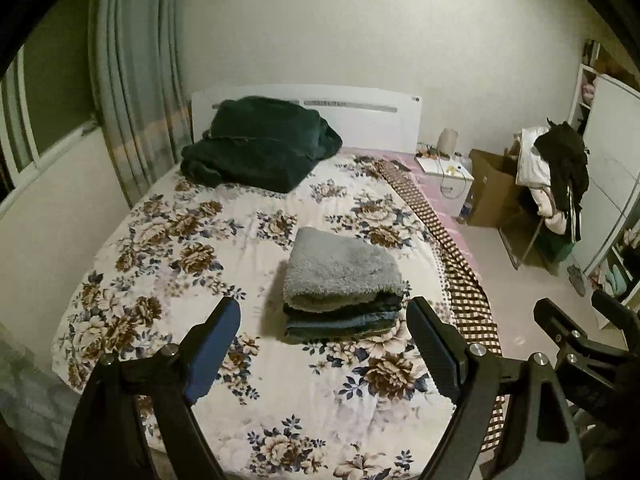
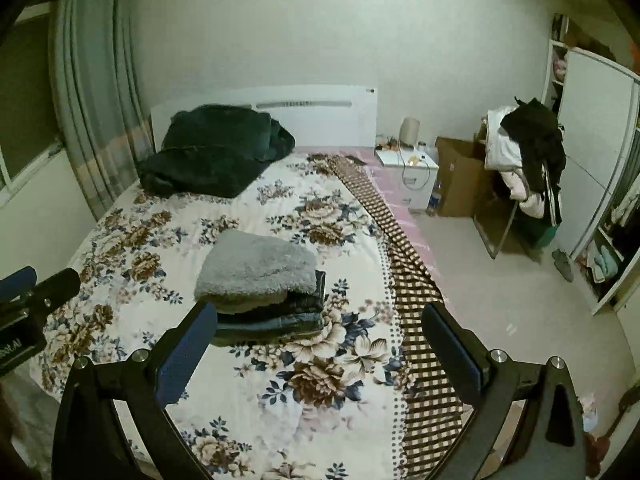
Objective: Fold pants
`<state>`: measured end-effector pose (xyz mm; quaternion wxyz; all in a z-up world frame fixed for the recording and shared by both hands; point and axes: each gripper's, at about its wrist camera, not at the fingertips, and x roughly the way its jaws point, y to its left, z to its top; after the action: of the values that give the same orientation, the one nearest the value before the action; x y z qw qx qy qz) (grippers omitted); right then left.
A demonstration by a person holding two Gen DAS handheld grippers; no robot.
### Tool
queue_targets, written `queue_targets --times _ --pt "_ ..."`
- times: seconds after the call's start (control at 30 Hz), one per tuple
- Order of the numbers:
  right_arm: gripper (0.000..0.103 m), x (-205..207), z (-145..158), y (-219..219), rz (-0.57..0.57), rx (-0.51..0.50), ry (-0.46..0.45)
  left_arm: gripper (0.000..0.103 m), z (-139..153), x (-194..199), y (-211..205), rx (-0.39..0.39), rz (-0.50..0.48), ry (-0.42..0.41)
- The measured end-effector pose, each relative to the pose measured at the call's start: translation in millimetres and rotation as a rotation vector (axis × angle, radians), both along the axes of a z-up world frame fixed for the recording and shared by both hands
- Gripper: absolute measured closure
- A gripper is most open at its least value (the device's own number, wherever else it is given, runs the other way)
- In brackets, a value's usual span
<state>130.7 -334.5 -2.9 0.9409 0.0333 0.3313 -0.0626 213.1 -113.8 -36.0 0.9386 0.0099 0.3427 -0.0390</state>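
The pants [image 1: 342, 296] lie folded into a compact stack on the flowered bedspread [image 1: 168, 240], grey fleece lining on top and dark denim layers below. They also show in the right wrist view [image 2: 260, 280]. My left gripper [image 1: 324, 312] is open and empty, held above the bed just in front of the stack. My right gripper [image 2: 320, 320] is open and empty, in front and to the right of the stack. The right gripper also shows at the right edge of the left wrist view [image 1: 580, 320], and the left gripper at the left edge of the right wrist view [image 2: 36, 288].
A dark green blanket [image 1: 256, 144] is heaped by the white headboard [image 1: 360, 116]. A checked cloth [image 1: 452, 256] runs along the bed's right edge. A white nightstand [image 1: 444, 176], a cardboard box [image 1: 492, 188], a chair with clothes [image 1: 556, 176] and a wardrobe [image 1: 612, 160] stand to the right.
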Motion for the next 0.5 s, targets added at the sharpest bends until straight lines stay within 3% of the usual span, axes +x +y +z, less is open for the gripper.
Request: queue_targets --times 0.33,0.43,0.5 --pt "0.0 -49.5 54.3 25.2 0.01 -0.003 -0.056 0.018 24.3 -35.9 22.9 0.002 -0.001 -0.03" --pt "0.0 -52.7 59.4 33.9 0.011 -0.014 -0.064 0.002 22.2 -39.7 26.0 0.005 -0.004 -0.017" --pt "0.0 -52.4 60.4 38.0 0.013 -0.008 -0.061 0.002 20.4 -42.2 25.9 0.011 -0.003 -0.02"
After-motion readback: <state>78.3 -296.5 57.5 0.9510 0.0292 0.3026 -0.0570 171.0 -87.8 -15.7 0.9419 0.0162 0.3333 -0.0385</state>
